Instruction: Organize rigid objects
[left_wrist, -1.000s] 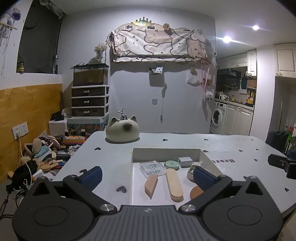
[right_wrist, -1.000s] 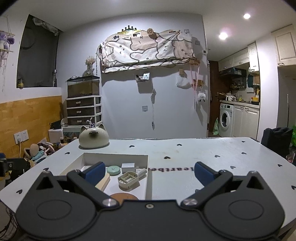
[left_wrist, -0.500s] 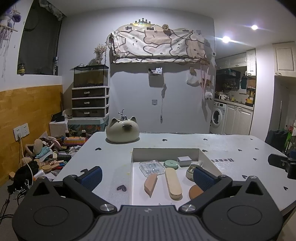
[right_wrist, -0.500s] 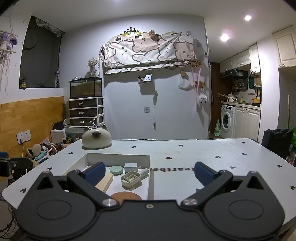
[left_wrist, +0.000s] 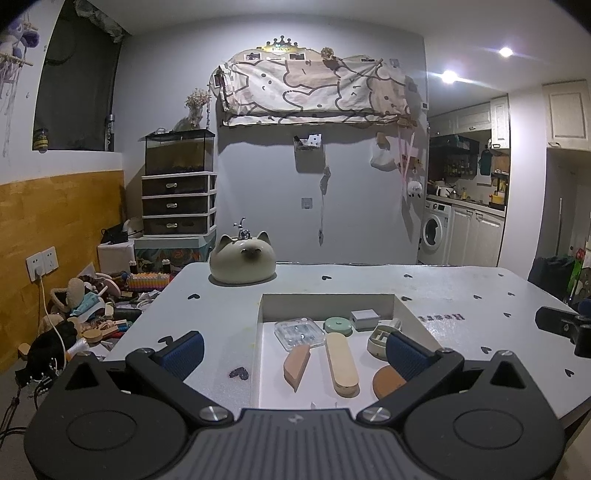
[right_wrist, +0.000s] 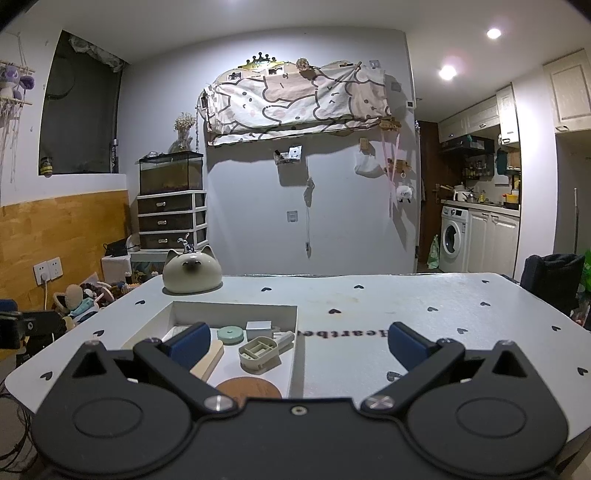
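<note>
Table (left_wrist: 369, 291): one broad, pale grey top with a matte, faintly grainy surface, scattered with small dark heart marks and a line of printed letters.
Tray (left_wrist: 327, 301): one shallow white rectangular box with low upright walls, set on the table near its front edge; all the small rigid pieces are seen inside it.
Cat-shaped pot (left_wrist: 242, 261): one rounded, glossy cream vessel with two ears, stood on the table behind the tray, well apart from it.
Left gripper (left_wrist: 293, 350): jaws are spread wide and nothing is held; blue ribbed pads (left_wrist: 183, 349) are seen, the right one in front of the tray's right side.
Right gripper (right_wrist: 297, 341): jaws are likewise held wide apart and empty, above the tray's right wall.
Long oval block (left_wrist: 341, 363): one pale wooden piece with rounded ends, laid lengthwise mid-tray.
Cork disc (right_wrist: 248, 387): one flat, brown, round, at the tray's near right corner.
Wedge (left_wrist: 296, 366): one tan piece, left of the oval block.
Clear case (left_wrist: 298, 332): one flat square plastic box, behind the wedge.
Beige frame (right_wrist: 258, 352): one hollow, compartmented plastic part.
Green disc (right_wrist: 230, 334): one mint round puck.
Grey cube (right_wrist: 258, 328): one small box, beside the puck.
</note>
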